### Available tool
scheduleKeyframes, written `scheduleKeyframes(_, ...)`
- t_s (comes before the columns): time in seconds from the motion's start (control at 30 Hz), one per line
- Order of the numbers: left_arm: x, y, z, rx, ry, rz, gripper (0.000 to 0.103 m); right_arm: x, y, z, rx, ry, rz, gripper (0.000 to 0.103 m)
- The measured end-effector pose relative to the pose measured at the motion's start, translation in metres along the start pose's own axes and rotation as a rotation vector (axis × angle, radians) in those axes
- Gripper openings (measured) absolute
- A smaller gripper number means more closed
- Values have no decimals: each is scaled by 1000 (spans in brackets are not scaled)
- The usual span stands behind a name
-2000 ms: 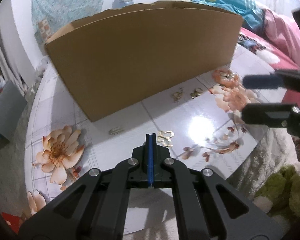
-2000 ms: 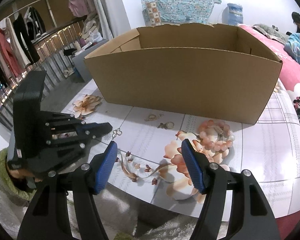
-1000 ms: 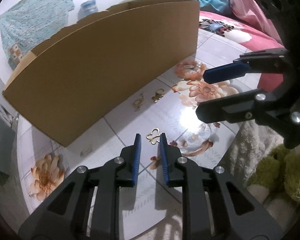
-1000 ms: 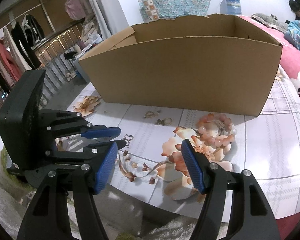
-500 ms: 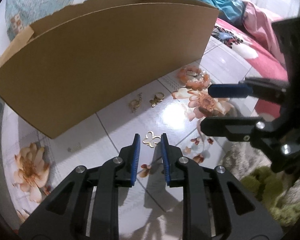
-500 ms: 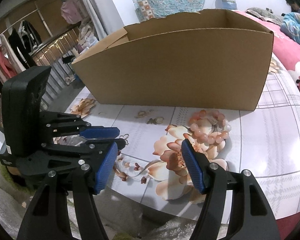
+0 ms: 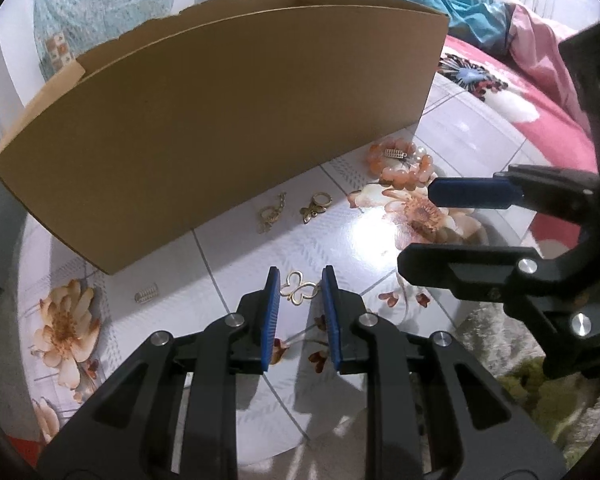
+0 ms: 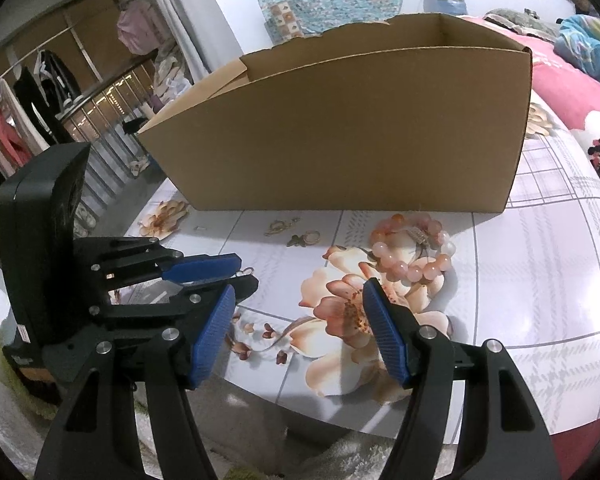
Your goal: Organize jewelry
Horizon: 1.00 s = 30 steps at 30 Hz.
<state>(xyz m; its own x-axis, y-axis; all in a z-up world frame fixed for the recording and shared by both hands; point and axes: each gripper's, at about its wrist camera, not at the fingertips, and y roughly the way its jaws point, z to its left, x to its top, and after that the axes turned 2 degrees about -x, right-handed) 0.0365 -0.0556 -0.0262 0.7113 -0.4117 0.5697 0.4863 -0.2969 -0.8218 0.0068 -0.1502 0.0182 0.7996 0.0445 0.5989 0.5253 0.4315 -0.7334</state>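
Jaws parted a little, the left gripper (image 7: 298, 286) brackets a gold butterfly charm (image 7: 298, 293) lying flat on the flower-printed table (image 7: 235, 248), its blue pads (image 7: 271, 312) on either side of the piece and not yet closed on it. Jaws spread wide and holding nothing, the right gripper (image 8: 300, 304) hovers over the table's near edge, above a large printed blossom (image 8: 340, 304). Beyond the butterfly, two more gold charms, a looped one (image 7: 271, 214) and a ring with a small bow (image 7: 316, 205), lie side by side just in front of a tall open cardboard box (image 7: 227, 120). A bracelet of pink beads (image 8: 410, 250) with a small silver clasp rests farther right, close to the box's near wall. A small silvery clip (image 7: 146, 292) lies apart on the left, near the box's corner. Behind the table, a pink bedspread (image 8: 572, 92) and a rack of hanging clothes (image 8: 27, 120) fill the room.
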Motion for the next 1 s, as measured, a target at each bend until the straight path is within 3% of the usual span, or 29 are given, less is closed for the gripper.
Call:
scheduleKeyframes(0.77,-8,-9,12,-34,-35,-66,19,1,2,-4,-3,11,-6,65)
scheduleKeyframes(1.0,-14,-33,39,25,-91,-115,19,11,4,7,12,-26,-25,65)
